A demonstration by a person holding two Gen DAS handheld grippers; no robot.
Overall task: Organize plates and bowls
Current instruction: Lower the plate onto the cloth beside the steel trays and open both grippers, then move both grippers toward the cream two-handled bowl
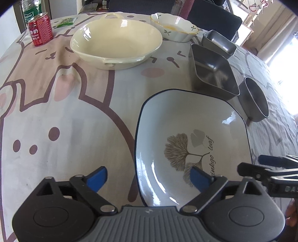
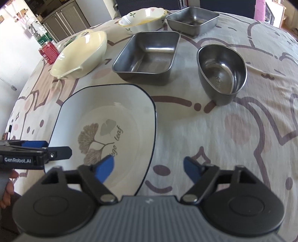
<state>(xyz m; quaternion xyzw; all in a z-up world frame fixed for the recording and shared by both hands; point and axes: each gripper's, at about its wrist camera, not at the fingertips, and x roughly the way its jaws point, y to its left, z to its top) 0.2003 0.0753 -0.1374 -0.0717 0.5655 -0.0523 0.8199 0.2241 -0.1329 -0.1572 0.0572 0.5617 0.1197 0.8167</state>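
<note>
Crumbs in scalloped bowl

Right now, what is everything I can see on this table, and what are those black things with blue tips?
Square plate: one, pale grey with dark rim and leaf print, nearest, between both grippers.
Cream dish: one, with handles, far left of centre.
Flowered bowl: one, white with green sprigs, far side.
Metal trays: two, grey steel; larger behind the plate, smaller farther back.
Oval metal bowl: one, steel, right of the larger tray.
Milk can: one, red, far left.
Bottle: one, green label, behind the can.
Tablecloth: one, cartoon bunnies, pink and grey.
Left gripper: black, blue fingers, open, over the plate's left edge.
Right gripper: same, open, over its right edge.
</note>
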